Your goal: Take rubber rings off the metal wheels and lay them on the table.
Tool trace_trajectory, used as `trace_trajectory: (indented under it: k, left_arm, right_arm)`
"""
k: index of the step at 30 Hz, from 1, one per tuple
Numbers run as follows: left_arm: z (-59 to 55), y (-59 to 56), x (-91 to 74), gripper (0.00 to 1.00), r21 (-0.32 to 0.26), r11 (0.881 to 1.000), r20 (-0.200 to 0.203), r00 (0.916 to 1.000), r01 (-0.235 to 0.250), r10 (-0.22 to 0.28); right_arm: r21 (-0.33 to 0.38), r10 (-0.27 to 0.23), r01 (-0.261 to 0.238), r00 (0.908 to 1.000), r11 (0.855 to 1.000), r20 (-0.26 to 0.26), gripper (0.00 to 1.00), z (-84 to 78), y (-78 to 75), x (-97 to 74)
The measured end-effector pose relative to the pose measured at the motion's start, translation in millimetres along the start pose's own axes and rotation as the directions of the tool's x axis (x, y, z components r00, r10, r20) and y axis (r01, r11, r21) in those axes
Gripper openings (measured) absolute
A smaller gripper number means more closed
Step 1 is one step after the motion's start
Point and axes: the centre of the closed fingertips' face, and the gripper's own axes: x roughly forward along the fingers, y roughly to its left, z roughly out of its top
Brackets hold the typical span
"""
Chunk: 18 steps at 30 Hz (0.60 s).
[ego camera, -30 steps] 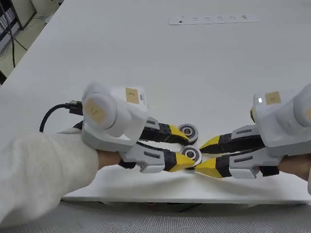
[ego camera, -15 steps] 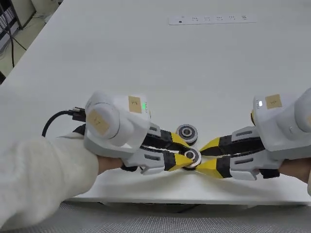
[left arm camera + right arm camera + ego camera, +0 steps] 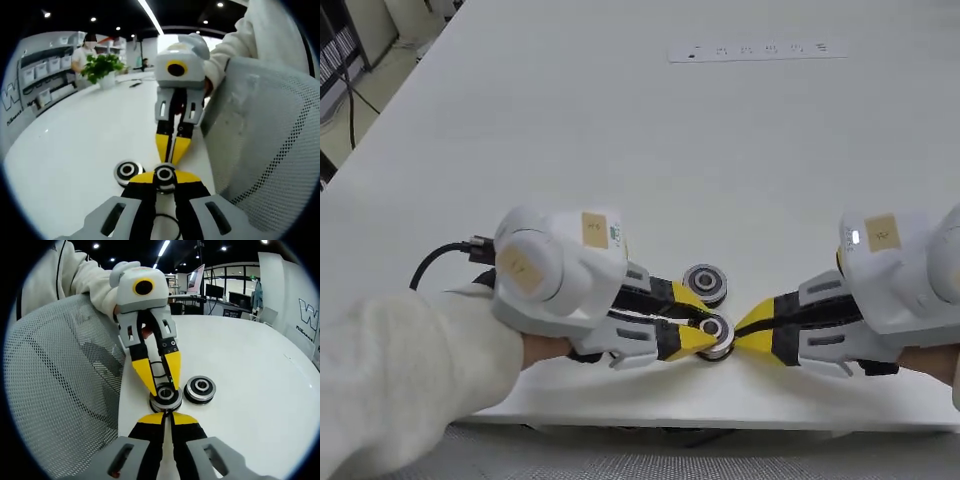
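Left tool (image 3: 698, 322) clamps the near wheel (image 3: 716, 327) at the table's (image 3: 720, 150) 6 o'clock edge, likely to steady it. The right tool (image 3: 745, 331), jaws almost together, pinches its rim from 3 o'clock, presumably to peel the rubber ring (image 3: 178, 399). Second wheel (image 3: 705, 281) sits just beyond, at 12 o'clock. White table; power strip (image 3: 757, 49) far off.

Two round silver metal wheels (image 3: 705, 281) are counted, each fitted with one black rubber ring (image 3: 691, 283) — two rings in all. Two white handheld grippers with yellow-and-black jaws are recorded: the left gripper (image 3: 703, 325) and the right gripper (image 3: 740, 330). One long white power strip (image 3: 757, 50), one black cable (image 3: 440, 258) and one white table (image 3: 620, 150) are noted.
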Motion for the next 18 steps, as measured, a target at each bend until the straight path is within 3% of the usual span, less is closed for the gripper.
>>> trace_trajectory:
  k: [4, 10, 14, 18]
  left_arm:
    - [-0.1, 0.2, 1.0, 0.14, 0.0, 1.0, 0.008, 1.0, 0.0, 0.0]
    - [-0.3, 1.3, 2.1, 0.14, 0.001, 1.0, 0.014, 0.9999, -0.001, 0.001]
    - [-0.4, 1.6, 2.4, 0.14, 0.002, 1.0, 0.016, 0.9999, 0.002, -0.002]
    - [-0.6, 1.3, 2.8, 0.14, 0.004, 1.0, 0.016, 0.9999, 0.003, -0.003]
  right_arm:
    - [-0.02, 0.006, -0.006, 1.0, 1.0, -0.001, 0.02, 0.7, 0.2, 0.3]
    - [0.123, -0.003, 0.003, 1.0, 0.992, -0.001, 0.0, 0.6, -3.2, 0.9]
    - [0.26, 0.004, -0.01, 0.9997, 0.965, 0.023, 0.0, -0.8, -6.3, 0.4]
    - [0.324, 0.01, -0.024, 0.9989, 0.946, 0.045, 0.0, -0.3, -7.4, -1.4]
